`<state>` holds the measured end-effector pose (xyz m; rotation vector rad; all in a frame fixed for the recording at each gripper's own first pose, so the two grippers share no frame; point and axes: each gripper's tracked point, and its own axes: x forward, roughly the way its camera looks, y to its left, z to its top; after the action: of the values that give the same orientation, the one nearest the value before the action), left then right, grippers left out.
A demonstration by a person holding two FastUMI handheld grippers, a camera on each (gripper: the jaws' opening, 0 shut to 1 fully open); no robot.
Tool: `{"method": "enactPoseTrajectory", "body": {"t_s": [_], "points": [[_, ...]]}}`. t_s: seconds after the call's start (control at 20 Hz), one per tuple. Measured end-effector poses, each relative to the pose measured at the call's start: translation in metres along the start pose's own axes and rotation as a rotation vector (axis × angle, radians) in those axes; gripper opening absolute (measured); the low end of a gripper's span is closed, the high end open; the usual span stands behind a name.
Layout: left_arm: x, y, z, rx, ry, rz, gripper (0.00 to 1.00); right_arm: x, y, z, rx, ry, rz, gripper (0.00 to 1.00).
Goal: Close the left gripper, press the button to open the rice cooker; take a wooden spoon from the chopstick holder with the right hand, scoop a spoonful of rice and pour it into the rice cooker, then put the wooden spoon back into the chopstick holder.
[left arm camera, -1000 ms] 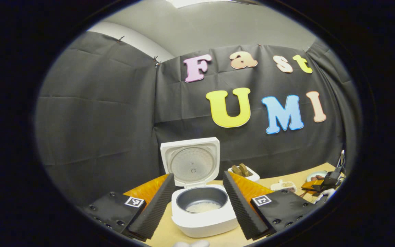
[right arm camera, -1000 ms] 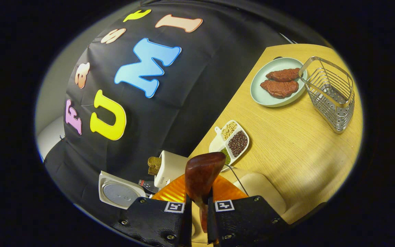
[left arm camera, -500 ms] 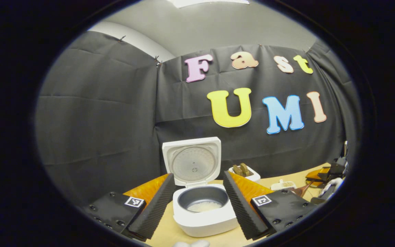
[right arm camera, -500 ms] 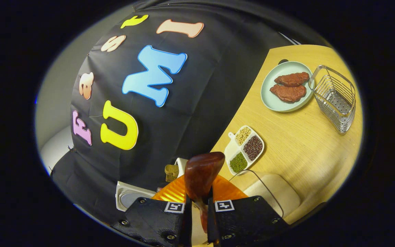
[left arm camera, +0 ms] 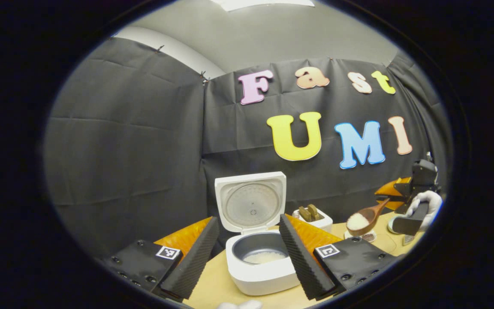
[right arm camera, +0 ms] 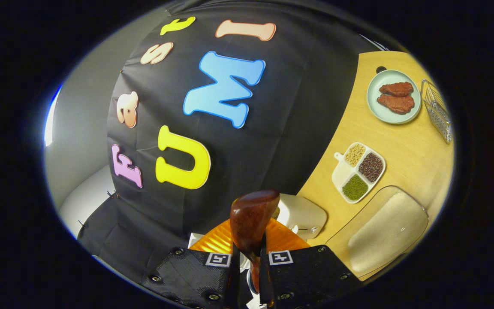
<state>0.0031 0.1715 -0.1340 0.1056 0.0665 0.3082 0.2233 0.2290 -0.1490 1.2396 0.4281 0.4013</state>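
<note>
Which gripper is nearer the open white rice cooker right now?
Left. The left gripper frames the white rice cooker between its open fingers; the right gripper, holding the rice-filled wooden spoon, hangs off to the side.

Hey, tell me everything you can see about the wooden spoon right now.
The wooden spoon is reddish-brown with a glossy, varnished look. In the left gripper view its round bowl holds a heap of white rice and faces up, handle slanting up to the right claw, above the table and right of the open rice cooker. In the right gripper view the right claw's two fingers clamp the handle, whose rounded end sticks out in front of them.
</note>
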Motion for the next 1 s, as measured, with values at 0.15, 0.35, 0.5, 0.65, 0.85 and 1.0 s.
{"method": "enactPoseTrajectory", "body": {"t_s": [0.15, 0.35, 0.5, 0.65, 0.85, 1.0], "points": [[-0.003, 0.005, -0.007, -0.014, 0.016, 0.012, 0.99, 0.023, 0.034, -0.037, 0.012, 0.043, 0.029, 0.17], [-0.008, 0.016, -0.010, -0.019, 0.019, 0.040, 0.99, 0.053, 0.059, -0.093, 0.042, 0.111, 0.042, 0.17], [-0.010, 0.023, -0.016, -0.024, 0.033, 0.058, 0.99, 0.072, 0.062, -0.138, 0.033, 0.172, 0.030, 0.17], [-0.012, 0.035, -0.018, -0.017, 0.039, 0.082, 0.99, 0.083, 0.066, -0.170, 0.024, 0.216, 0.018, 0.18], [-0.008, 0.045, -0.017, -0.025, 0.041, 0.109, 0.99, 0.101, 0.051, -0.196, -0.083, 0.224, -0.027, 0.17], [-0.010, 0.048, -0.019, -0.014, 0.046, 0.123, 0.99, 0.116, 0.031, -0.215, -0.207, 0.217, -0.052, 0.17]]}}
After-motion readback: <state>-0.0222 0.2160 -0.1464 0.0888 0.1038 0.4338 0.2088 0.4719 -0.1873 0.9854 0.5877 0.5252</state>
